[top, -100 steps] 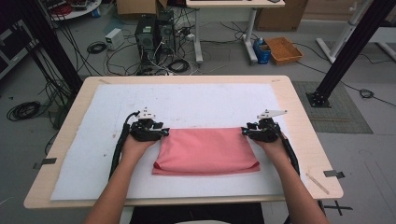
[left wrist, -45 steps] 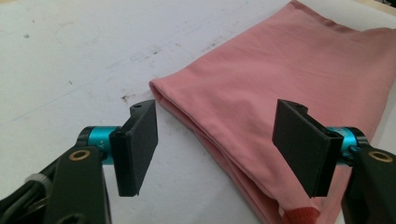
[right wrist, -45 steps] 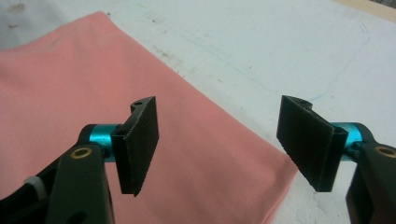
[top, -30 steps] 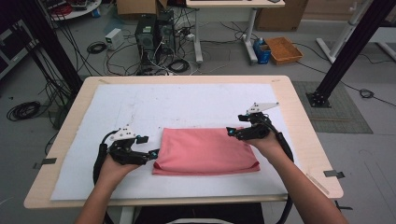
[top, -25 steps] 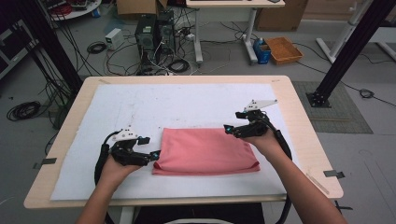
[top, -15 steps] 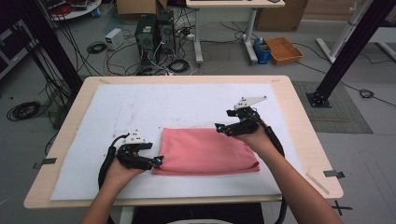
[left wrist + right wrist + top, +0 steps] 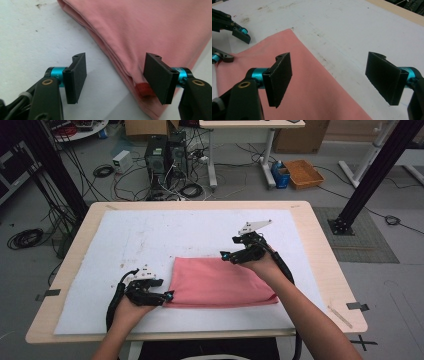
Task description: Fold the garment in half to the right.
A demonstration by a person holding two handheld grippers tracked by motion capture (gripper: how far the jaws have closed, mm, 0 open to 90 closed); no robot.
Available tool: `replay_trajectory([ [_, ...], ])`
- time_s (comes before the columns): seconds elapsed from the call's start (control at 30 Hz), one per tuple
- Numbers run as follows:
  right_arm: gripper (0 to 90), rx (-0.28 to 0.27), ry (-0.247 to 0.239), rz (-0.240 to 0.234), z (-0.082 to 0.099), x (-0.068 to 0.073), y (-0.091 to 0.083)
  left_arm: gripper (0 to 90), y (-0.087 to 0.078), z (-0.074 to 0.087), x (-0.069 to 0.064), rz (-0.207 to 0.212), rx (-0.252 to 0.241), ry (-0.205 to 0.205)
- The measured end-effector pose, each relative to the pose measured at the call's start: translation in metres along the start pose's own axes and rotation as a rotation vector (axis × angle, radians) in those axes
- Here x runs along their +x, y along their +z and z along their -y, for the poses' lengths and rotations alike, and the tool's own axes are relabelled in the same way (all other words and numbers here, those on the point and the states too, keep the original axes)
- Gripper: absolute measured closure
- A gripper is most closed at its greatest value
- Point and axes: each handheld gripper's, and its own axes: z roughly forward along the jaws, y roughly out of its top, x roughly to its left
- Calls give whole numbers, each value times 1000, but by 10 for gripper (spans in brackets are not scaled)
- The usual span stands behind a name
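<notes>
On the white mat (image 7: 150,240), both tools stand wide at the pink cloth (image 7: 220,282), left tool (image 7: 115,77) closing, no legible writing

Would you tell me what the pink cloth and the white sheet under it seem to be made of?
The pink cloth looks like soft, matte knit fabric: fine weave texture, limp stacked fold layers. The white sheet looks like matte paper or thin felt, flat and smudged with grey marks; which one, the look leaves open.

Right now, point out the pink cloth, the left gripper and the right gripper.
pink cloth (image 7: 220,282): high view, middle of its top face.
left gripper (image 7: 167,296): high view, between its tips at the cloth's near left corner.
right gripper (image 7: 226,256): high view, between its tips over the cloth's far edge.
</notes>
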Motion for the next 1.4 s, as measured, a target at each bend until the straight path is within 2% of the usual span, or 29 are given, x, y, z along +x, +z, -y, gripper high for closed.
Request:
replay_trajectory([
  [0.1, 213, 1, -13, -8, -5, 4, 3, 404, -2, 3, -7, 22, -5, 3],
  [0.2, 213, 3, -25, -12, -10, 8, 6, 435, -4, 7, -13, 27, -12, 2],
  [0.3, 213, 7, -37, -18, -14, 10, 10, 493, -5, 9, -18, 60, -18, -3],
  [0.43, 214, 6, -39, -27, -17, 12, 16, 501, -6, 10, -23, 56, -16, 7],
  [0.63, 214, 15, -47, -32, -26, 16, 29, 539, -6, 13, -29, 29, -22, 35],
  [0.8, 214, 27, -63, -43, -35, 25, 45, 616, -6, 13, -29, 41, -24, 42],
  [0.97, 214, 50, -90, -66, -41, 37, 64, 716, -5, 13, -29, 72, -30, 49],
  [1.23, 214, 90, -99, -101, -46, 50, 95, 750, -4, 13, -26, 100, -33, 38],
  [1.4, 215, 145, -116, -105, -46, 55, 118, 779, -4, 12, -24, 129, -38, 43],
])
